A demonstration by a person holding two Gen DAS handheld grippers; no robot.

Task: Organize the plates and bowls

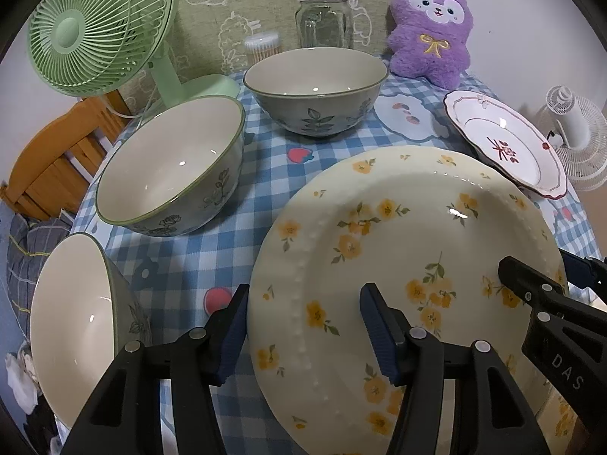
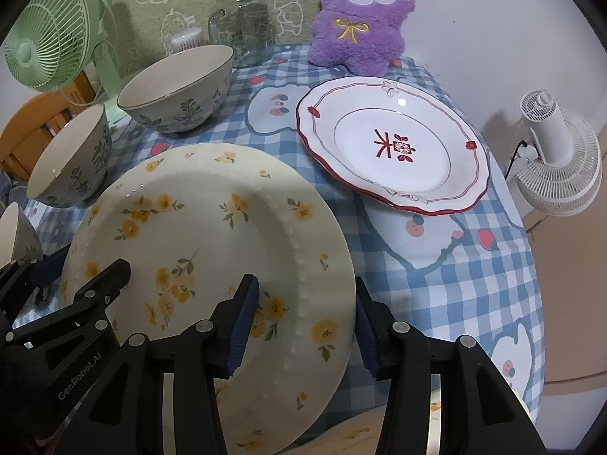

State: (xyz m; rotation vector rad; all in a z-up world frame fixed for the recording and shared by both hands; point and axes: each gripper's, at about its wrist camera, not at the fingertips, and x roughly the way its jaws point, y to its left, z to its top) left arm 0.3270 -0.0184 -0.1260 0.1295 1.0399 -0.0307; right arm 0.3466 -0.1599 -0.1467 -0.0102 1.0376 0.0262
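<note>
- Straddling opposite edges of the yellow-flowered plate (image 1: 409, 250), the two grippers occupy the lower part of each frame; the plate appears tilted, its near edge raised toward the cameras, above the blue checked tablecloth (image 1: 258, 204).
- Left gripper (image 1: 303, 333): jaws set wide, one blue-padded finger outside the plate's left rim and the other over the plate's face; whether the pads press the rim cannot be told.
- Right gripper (image 2: 303, 326): jaws likewise wide, one finger over the plate's face, the other just outside its right rim; contact with the rim cannot be told.
- Each gripper also shows in the other's view: the right one at the lower right of the left wrist frame, the left one at the lower left of the right wrist frame.
- Red-rimmed plate (image 2: 394, 148): flat on the cloth, upper right of centre in the right wrist frame, near the flowered plate but apart from it.
- Far bowl (image 1: 315, 91): upright, upper centre of the left wrist frame.
- Middle bowl (image 1: 170, 167): left of centre, just left of the flowered plate.
- Near bowl (image 1: 79, 326): lower left edge of the left wrist frame.
- Background, top of the left wrist frame: green fan (image 1: 98, 26), cotton swab container (image 1: 261, 47), glass jar (image 1: 322, 19), purple plush toy (image 1: 432, 26).
- White fan (image 2: 557, 155): right edge of the right wrist frame, beyond the table.
</note>
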